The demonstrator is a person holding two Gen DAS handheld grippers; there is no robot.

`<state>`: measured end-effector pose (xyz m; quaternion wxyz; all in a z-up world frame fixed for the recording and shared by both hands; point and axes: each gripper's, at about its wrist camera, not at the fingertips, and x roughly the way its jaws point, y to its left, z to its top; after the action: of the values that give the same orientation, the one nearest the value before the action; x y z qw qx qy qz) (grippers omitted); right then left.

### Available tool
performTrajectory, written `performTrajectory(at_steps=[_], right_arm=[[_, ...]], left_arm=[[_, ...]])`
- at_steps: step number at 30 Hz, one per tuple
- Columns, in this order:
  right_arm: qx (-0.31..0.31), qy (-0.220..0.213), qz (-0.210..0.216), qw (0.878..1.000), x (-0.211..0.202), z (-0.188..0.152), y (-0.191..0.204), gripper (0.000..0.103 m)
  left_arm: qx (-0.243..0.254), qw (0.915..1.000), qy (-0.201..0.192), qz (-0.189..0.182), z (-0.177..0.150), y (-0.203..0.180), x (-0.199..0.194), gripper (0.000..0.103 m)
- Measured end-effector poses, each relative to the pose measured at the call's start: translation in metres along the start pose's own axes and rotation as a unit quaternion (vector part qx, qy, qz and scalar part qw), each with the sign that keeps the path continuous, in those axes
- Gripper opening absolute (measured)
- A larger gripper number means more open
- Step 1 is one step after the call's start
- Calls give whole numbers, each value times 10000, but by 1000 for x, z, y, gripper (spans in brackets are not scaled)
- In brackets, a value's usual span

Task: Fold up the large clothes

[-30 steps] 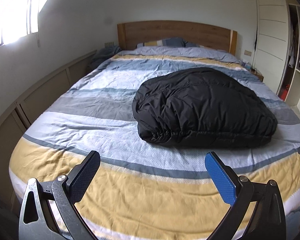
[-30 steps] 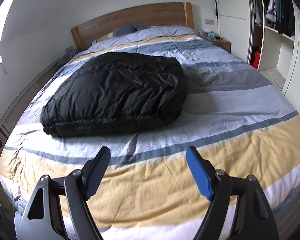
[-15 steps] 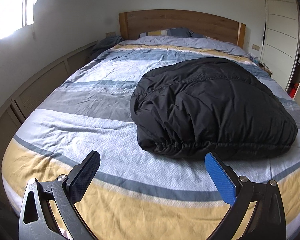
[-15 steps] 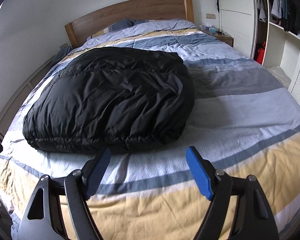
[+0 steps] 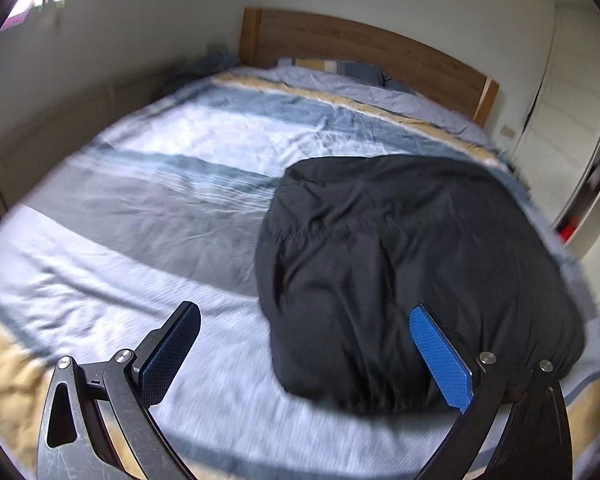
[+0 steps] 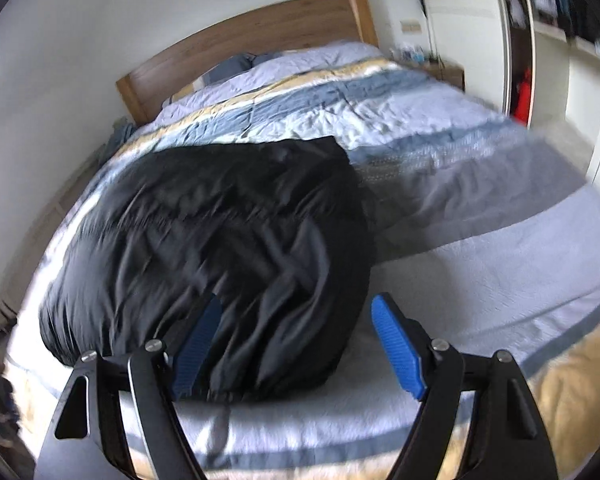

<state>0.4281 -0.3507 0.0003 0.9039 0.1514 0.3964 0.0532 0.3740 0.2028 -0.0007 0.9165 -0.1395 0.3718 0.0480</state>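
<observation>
Approach phase: both claws are closing in on the near hem of the puffy black padded jacket [image 5: 412, 264], nothing gripped.

Jacket lies as a bulky mound on the striped blue, grey and yellow bedspread [image 5: 148, 216] of the bed, roughly mid-bed, near edge gathered with an elastic-looking hem facing the claws. It looks already folded at least once, so my guess is 1 more fold or a tidy-up remains.

Left claw [image 5: 304, 356]: wide open, empty, straddling the jacket's near left corner; blue pad in front of the fabric, contact unclear.

Right claw [image 6: 296, 344]: wide open, empty, bracketing the near right corner; left pad overlaps the black fabric in view, right pad over bare bedspread. Touching or not, can't tell, frames are motion-blurred.

Next move, as I read it: drop both claws onto the hem, pinch all layers at each corner, then lift and carry toward the wooden headboard [image 5: 364, 48]. Padding is thick and slippery, so bite deep or the layers will slide out.
</observation>
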Motion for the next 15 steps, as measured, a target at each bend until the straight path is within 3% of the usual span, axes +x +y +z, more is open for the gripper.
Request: performTrajectory(at_steps=[3,7,13,15], right_arm=[[501,301,434,9973,22,17,-27,77],[1150,757,1068,9847,60,25,-54,77],[1276,1327,1207,9755,109,13,-67,77],[1338,1399,1341,9719,121,6,-71,84]], left_arm=[[-454,9965,372,-592,22,23,35,102],[-917,9856,858,-1129,36,48,79,102],[-1208,9700,1392,-1585,37,65,128,102],[-1313,9658,1527,-1633,32,69,144,102]])
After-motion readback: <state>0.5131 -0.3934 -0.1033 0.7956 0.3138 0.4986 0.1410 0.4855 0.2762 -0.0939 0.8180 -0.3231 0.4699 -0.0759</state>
